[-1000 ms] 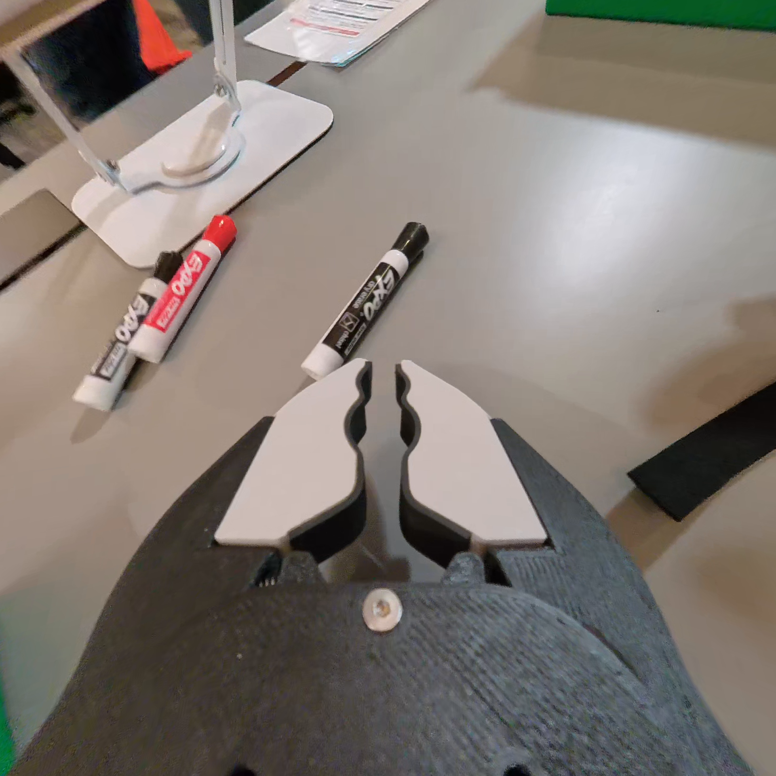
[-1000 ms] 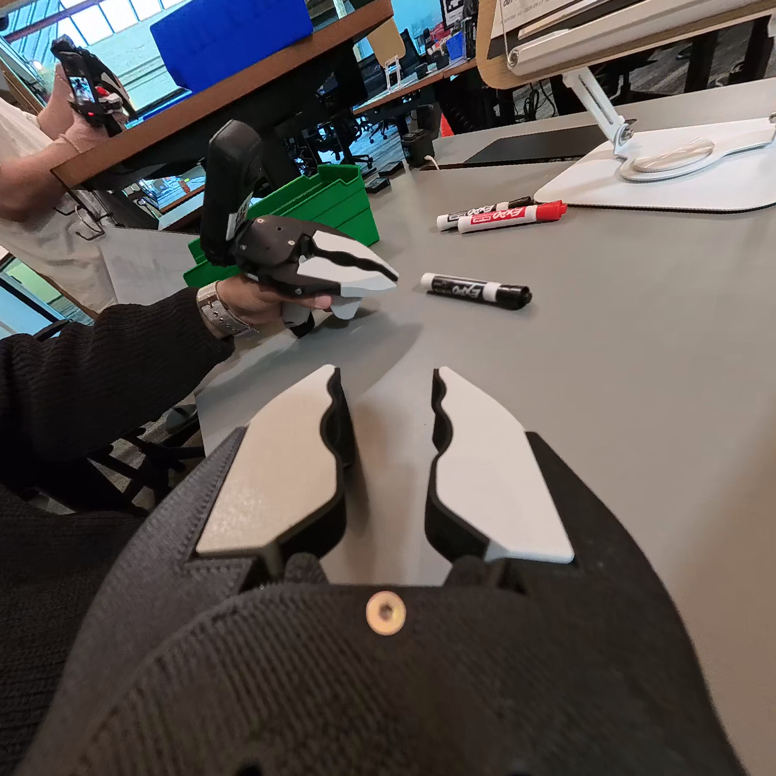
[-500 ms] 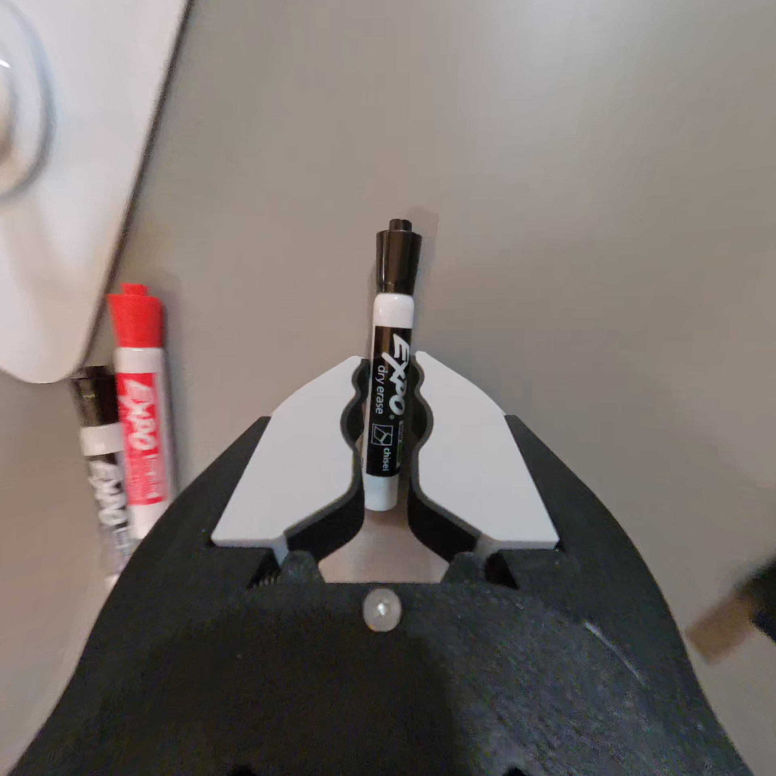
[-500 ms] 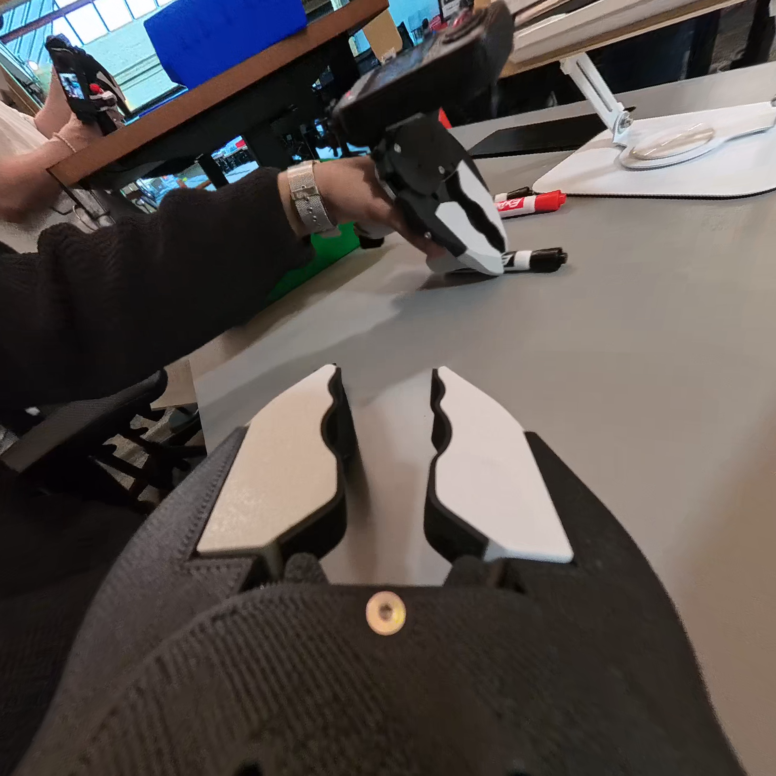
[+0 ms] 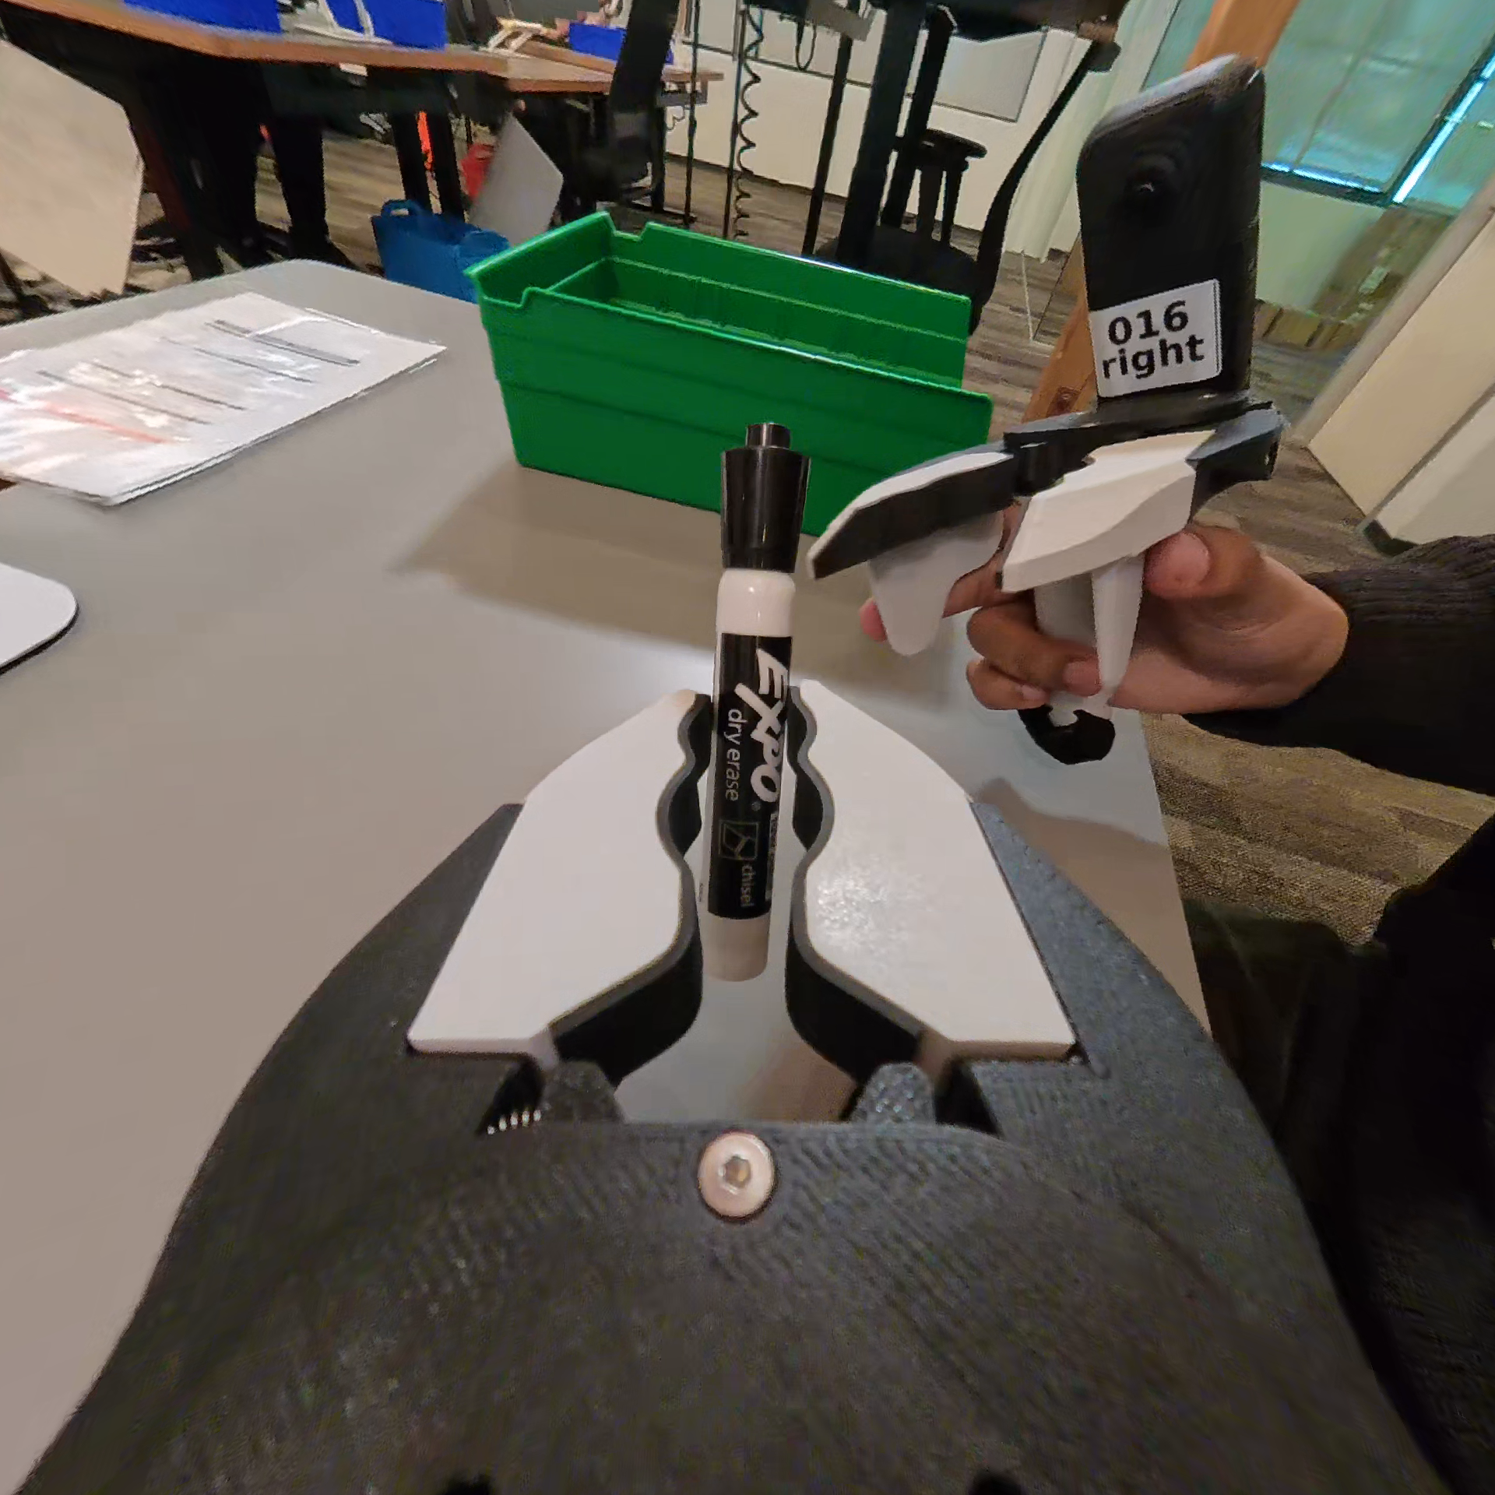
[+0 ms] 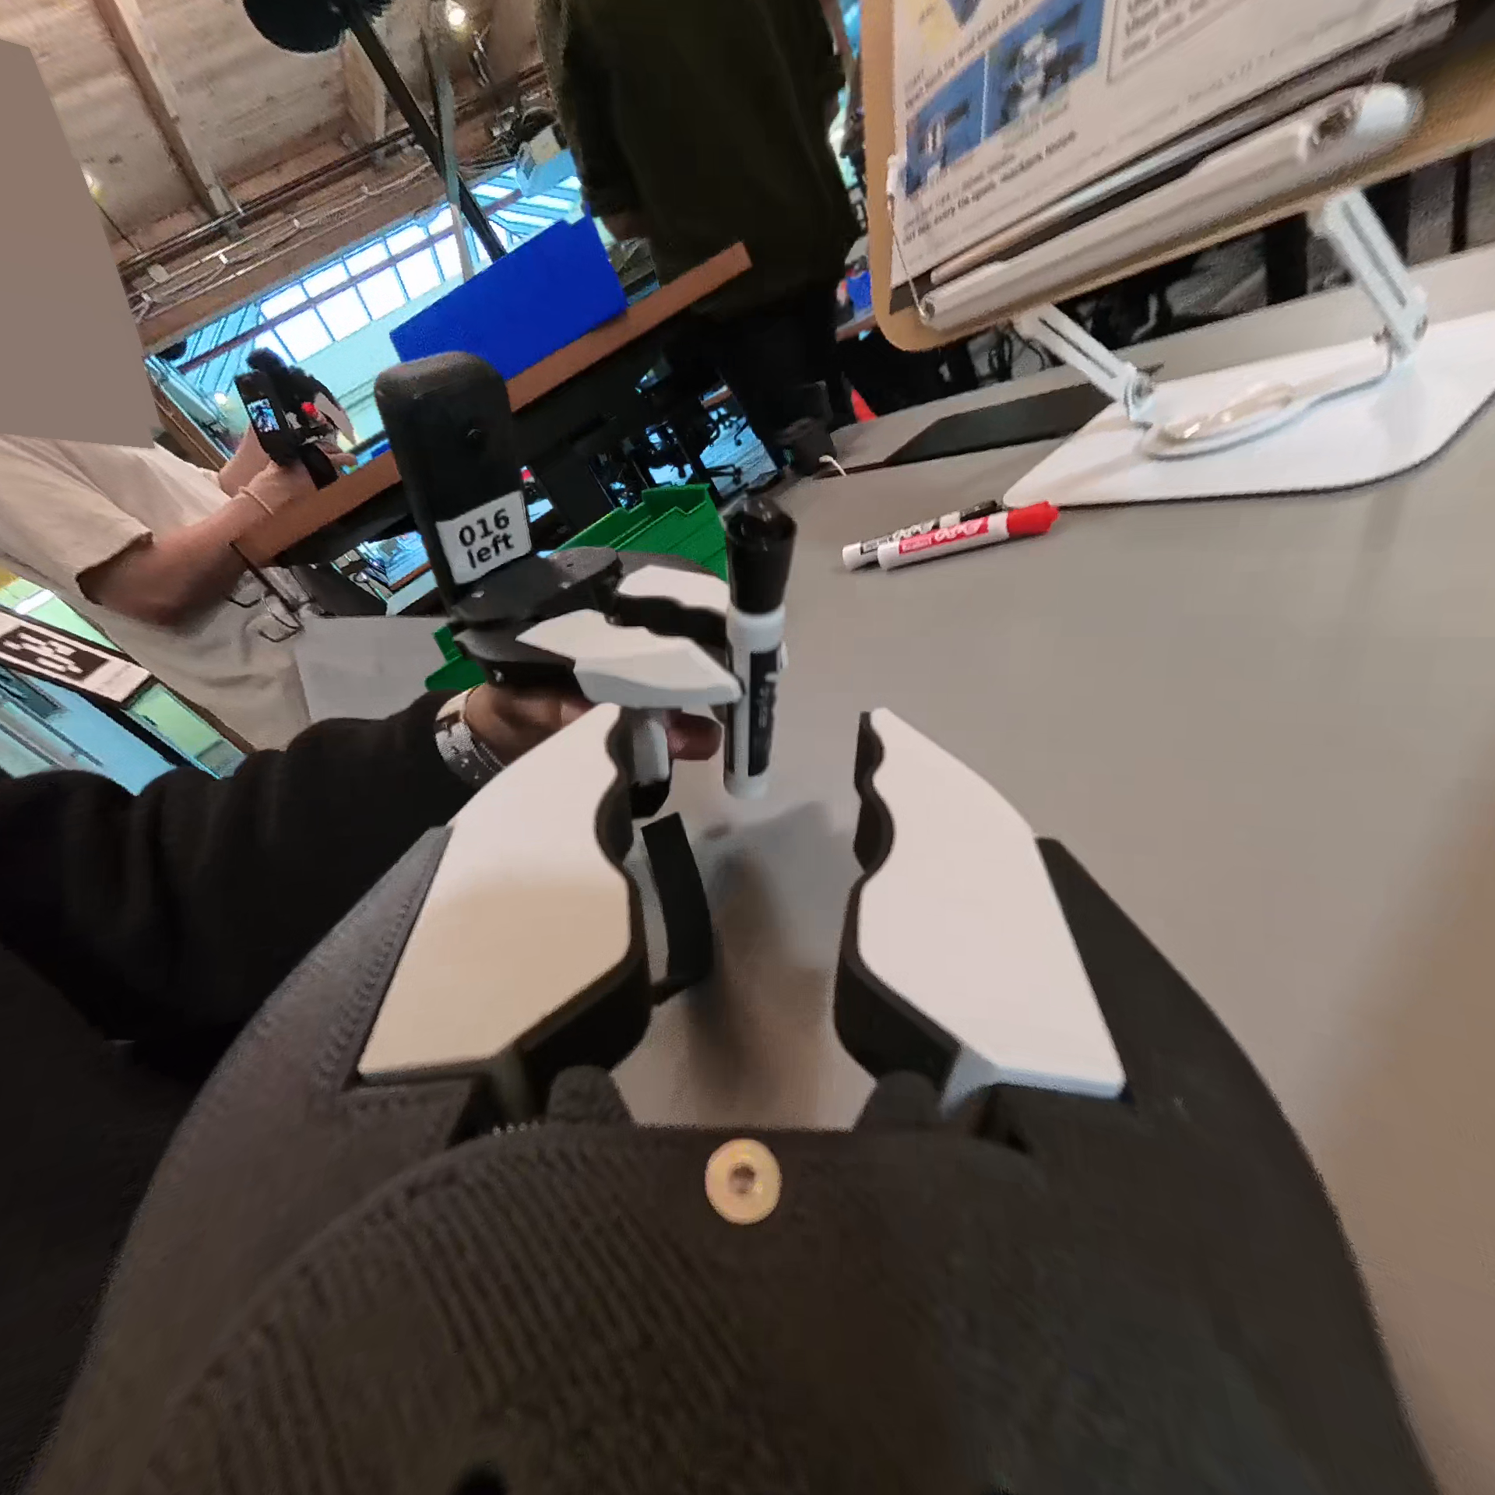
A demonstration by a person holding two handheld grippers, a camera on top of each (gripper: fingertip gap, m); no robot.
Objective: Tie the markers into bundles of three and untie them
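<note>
Left gripper (image 5: 743,777) jaws clamp the black marker (image 5: 748,712) upright above the tabletop (image 5: 323,647), directly ahead of the right gripper (image 6: 740,777), whose jaws gape wide, empty.

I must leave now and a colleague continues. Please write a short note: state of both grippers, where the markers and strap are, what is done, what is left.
Left gripper: shut on the black marker, held upright above the table.
Right gripper: open, empty, pointing at that marker.
Red marker and second black marker: lying side by side near the white stand base.
Black strap: on the table below the right gripper.
Done: one marker picked up.
Left: gather all three, tie them, then untie.
</note>
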